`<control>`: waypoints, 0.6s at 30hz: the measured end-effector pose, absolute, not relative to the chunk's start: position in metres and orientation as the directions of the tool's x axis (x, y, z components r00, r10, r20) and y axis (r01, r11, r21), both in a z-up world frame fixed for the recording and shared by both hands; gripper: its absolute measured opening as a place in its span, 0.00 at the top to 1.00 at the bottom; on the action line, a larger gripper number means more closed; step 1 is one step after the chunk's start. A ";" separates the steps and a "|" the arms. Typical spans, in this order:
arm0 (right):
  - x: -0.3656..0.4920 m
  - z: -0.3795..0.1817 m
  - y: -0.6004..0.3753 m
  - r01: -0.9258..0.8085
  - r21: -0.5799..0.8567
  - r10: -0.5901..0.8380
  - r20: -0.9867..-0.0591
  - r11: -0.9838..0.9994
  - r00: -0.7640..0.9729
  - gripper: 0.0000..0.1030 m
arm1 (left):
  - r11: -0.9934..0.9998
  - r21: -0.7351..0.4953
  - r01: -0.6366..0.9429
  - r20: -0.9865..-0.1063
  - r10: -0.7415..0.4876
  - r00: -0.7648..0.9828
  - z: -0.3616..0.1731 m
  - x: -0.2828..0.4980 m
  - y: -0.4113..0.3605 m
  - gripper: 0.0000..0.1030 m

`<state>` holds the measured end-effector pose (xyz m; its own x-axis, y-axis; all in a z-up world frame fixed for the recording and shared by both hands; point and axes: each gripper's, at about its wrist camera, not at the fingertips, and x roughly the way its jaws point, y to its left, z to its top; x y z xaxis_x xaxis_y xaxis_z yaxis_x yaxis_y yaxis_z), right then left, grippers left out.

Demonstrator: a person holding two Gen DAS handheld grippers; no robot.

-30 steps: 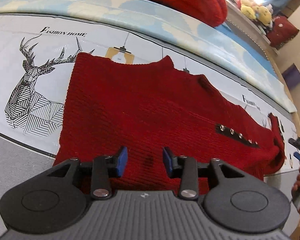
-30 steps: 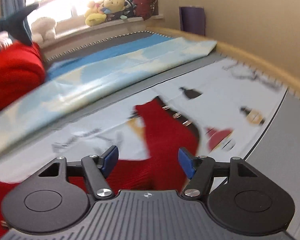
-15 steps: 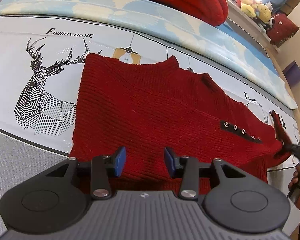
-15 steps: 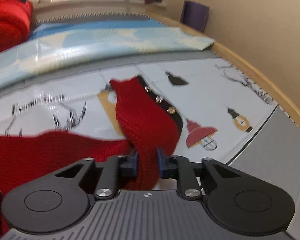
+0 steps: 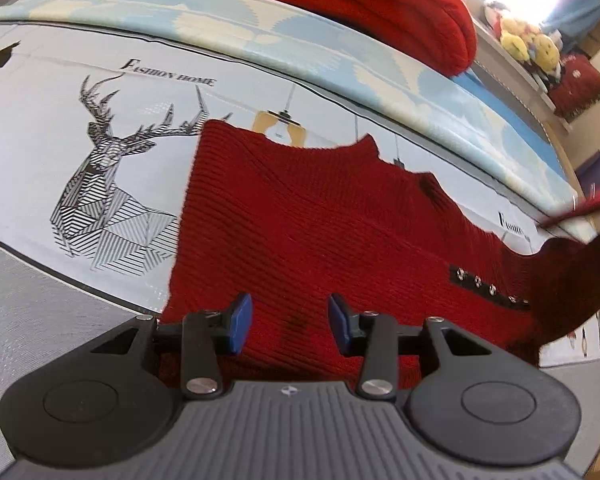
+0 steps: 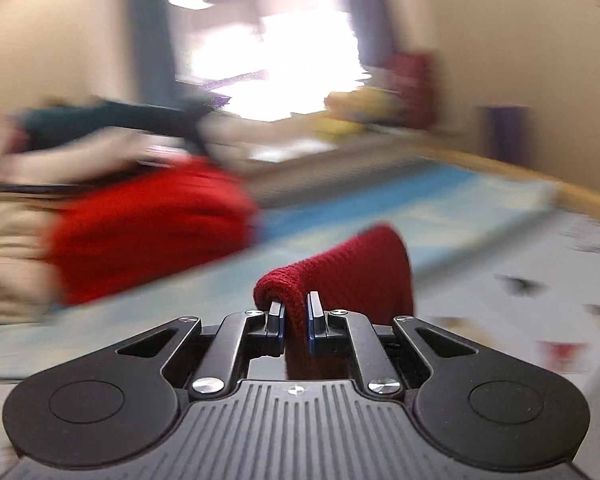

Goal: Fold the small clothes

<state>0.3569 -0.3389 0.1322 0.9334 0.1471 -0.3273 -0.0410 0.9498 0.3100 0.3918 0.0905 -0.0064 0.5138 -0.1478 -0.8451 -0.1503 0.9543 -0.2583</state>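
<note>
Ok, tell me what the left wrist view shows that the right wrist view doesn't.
Left only: the left gripper, jaws apart over the sweater lying spread on the sheet, its stud strip, and the deer print.
Right only: the right gripper shut on a fold of the sweater's knit, and a bright window, blurred.
Both: the sweater, the red pile behind it, and the yellow toys.

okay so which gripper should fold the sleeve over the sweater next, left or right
Right. The right gripper is shut on the sleeve, already lifted off the mat. The left gripper is open over the sweater, holding nothing.
</note>
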 end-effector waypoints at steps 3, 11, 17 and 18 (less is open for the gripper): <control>0.345 0.128 -0.291 -0.319 0.377 0.439 -0.293 0.869 0.849 0.90 | 0.944 -0.273 -0.185 -0.842 -0.142 0.520 -0.005 0.391 0.098 0.55; 0.363 0.027 -0.209 -0.397 0.247 0.429 -0.765 0.884 0.480 0.85 | 0.919 -0.305 -0.250 -0.847 -0.141 0.513 -0.007 0.390 0.113 0.54; 0.366 0.045 -0.215 -0.405 0.240 0.424 -0.779 0.882 0.462 0.76 | 0.896 -0.332 -0.295 -0.836 -0.134 0.533 -0.001 0.389 0.130 0.54; 0.365 0.056 -0.219 -0.379 0.259 0.427 -0.770 0.888 0.474 0.74 | 0.884 -0.344 -0.318 -0.832 -0.130 0.540 0.000 0.388 0.136 0.54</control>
<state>0.3653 -0.2194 0.0561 0.4743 0.4274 -0.7696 -0.3793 0.8882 0.2594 0.3884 0.1363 -0.0002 0.5398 -0.1296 -0.8318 -0.3175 0.8838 -0.3437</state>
